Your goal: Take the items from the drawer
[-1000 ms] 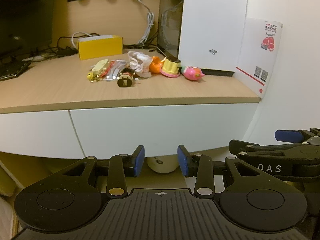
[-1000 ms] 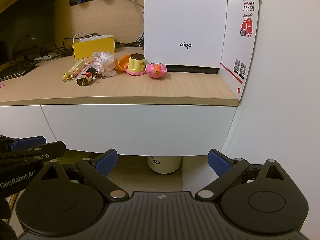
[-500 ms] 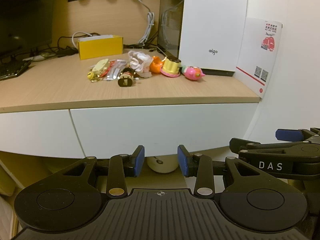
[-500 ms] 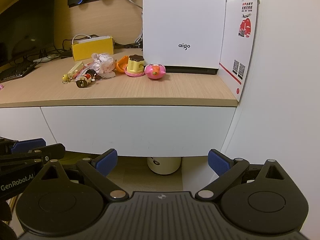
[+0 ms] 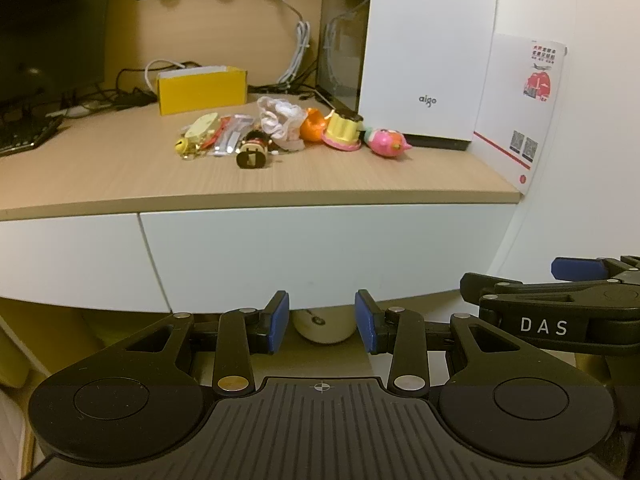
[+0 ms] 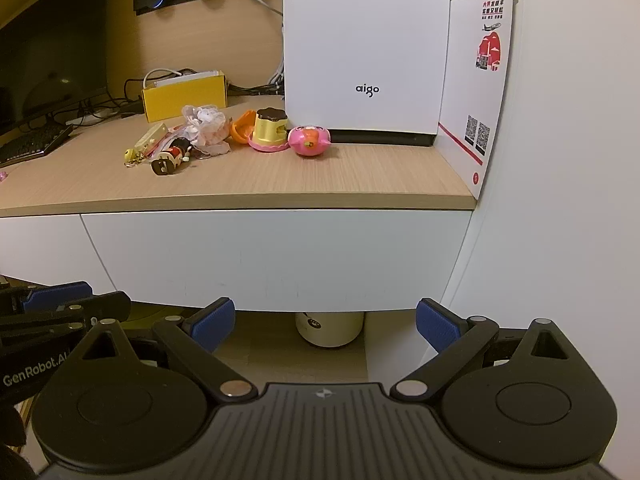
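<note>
The white drawer front (image 5: pixel 320 252) (image 6: pixel 272 256) under the wooden desk top (image 5: pixel 120 176) is shut. On the desk lies a row of small items: a pink round toy (image 5: pixel 387 142) (image 6: pixel 310 140), a yellow cup toy (image 5: pixel 343 130) (image 6: pixel 271 127), an orange piece (image 5: pixel 312 130), a crumpled plastic bag (image 5: pixel 280 120) (image 6: pixel 206 124), a small doll (image 5: pixel 252 152) (image 6: pixel 170 158) and a yellow keychain (image 5: pixel 196 134). My left gripper (image 5: pixel 321 322) hangs below and in front of the drawer, narrowly open and empty. My right gripper (image 6: pixel 325 322) is beside it, wide open and empty.
A tall white box marked aigo (image 5: pixel 424 52) and a printed card (image 5: pixel 524 112) stand at the desk's right end against the wall. A yellow box (image 5: pixel 200 90), cables and a keyboard (image 5: pixel 20 138) sit at the back left. A cream round container (image 6: pixel 330 328) stands under the desk.
Almost nothing: the right wrist view has shifted very slightly. Both grippers keep the same opening and the drawer stays shut.
</note>
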Demonstrator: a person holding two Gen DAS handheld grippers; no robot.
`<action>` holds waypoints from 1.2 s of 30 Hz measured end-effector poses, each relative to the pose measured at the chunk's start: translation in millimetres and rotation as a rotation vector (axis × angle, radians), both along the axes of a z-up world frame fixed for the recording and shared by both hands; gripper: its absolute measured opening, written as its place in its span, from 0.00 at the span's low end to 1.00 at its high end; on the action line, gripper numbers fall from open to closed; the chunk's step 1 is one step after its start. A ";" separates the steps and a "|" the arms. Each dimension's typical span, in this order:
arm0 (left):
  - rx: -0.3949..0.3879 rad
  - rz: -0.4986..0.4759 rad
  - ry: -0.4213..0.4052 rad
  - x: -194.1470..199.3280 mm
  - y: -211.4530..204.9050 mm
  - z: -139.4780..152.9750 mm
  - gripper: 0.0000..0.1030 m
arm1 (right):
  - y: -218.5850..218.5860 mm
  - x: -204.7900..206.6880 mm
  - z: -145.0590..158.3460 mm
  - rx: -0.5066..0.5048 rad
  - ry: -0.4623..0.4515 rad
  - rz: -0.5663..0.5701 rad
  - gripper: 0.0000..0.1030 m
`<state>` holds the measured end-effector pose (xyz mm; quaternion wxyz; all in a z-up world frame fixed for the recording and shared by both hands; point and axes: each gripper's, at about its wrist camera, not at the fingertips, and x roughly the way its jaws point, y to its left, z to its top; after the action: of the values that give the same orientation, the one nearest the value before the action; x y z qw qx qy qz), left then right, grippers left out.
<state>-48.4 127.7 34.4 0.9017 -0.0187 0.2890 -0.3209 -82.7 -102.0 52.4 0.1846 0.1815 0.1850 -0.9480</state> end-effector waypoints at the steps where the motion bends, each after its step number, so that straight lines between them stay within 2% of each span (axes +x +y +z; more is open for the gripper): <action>1: 0.000 -0.002 0.001 0.2 0.1 0.0 0.39 | 0.0 -0.2 0.0 0.000 -0.001 0.000 0.95; 36: -0.008 -0.055 0.004 2.1 -0.5 -0.5 0.39 | 0.9 -2.6 0.6 0.003 -0.006 0.005 0.95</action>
<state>-46.2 127.2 33.9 0.8918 -0.0149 0.2902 -0.3468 -85.3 -101.1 53.1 0.1871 0.1844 0.1863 -0.9467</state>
